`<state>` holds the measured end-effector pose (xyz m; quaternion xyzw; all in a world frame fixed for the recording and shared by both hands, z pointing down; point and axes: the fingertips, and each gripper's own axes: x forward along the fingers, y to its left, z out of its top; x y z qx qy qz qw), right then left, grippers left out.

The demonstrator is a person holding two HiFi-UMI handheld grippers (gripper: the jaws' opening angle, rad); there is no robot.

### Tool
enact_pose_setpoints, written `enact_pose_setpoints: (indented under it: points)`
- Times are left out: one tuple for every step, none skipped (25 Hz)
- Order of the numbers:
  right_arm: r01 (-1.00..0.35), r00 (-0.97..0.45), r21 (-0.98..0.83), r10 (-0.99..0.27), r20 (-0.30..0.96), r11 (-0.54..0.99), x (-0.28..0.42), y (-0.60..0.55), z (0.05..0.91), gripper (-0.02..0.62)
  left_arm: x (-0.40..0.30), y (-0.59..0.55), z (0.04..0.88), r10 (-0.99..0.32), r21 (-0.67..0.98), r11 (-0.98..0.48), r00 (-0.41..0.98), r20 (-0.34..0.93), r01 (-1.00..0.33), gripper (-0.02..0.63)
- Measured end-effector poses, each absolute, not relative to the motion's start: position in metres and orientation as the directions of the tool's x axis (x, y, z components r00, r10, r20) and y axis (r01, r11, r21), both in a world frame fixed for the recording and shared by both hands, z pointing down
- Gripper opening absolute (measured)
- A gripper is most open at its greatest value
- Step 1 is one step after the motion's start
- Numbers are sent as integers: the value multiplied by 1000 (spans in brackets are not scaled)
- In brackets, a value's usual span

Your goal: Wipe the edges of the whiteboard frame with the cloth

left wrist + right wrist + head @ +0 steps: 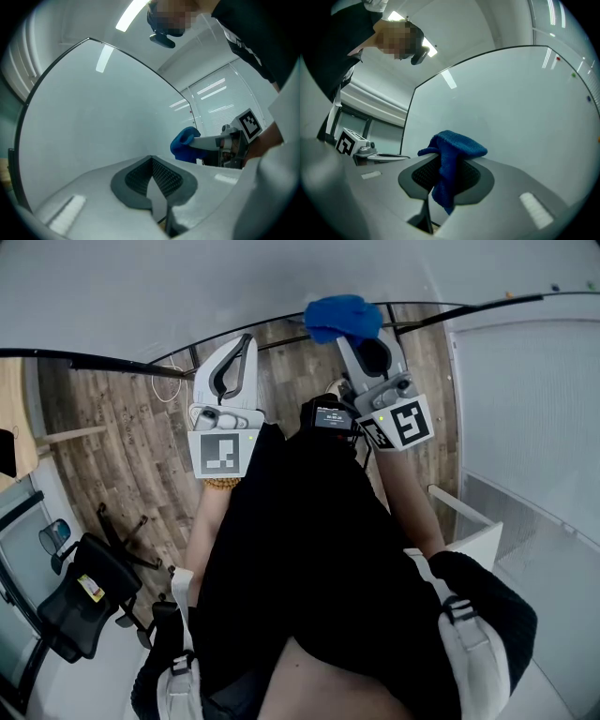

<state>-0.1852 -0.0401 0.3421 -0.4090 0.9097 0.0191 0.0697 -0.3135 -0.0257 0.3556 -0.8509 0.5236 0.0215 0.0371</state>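
Right tool (446,176): jaws clamped on a blue cloth (452,145). A bunched fold rises above the tips and a tail hangs down between the pads. Left tool (152,180): jaws drawn together, nothing between them. The cloth appears to be a napped, microfibre-type material. It is judged light, soft and limp, so it will not hold a shape and will drag or fold back under a stroke. The present mid-bunch pinch is judged suitable, since it leaves a padded lobe ahead of the tips to meet the edge instead of bare plastic. The whiteboard (511,108) is glossy and flat, and its frame (408,117) is a thin, dark, rigid strip that should take light pressure without harm. In the head view the cloth lies directly over the frame line along the board's lower edge, ahead of the right tool. Actual contact cannot be confirmed from any view. The left tool stands beside it, apart from the cloth, with its tips near the same edge.
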Motion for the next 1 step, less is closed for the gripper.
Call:
enact_pose_setpoints:
  points:
    - [-745,-657,-23,-740,-144,666,-185,-41,342,101,-314,-25,355,-890,-39,-447,449,-78,-894,0]
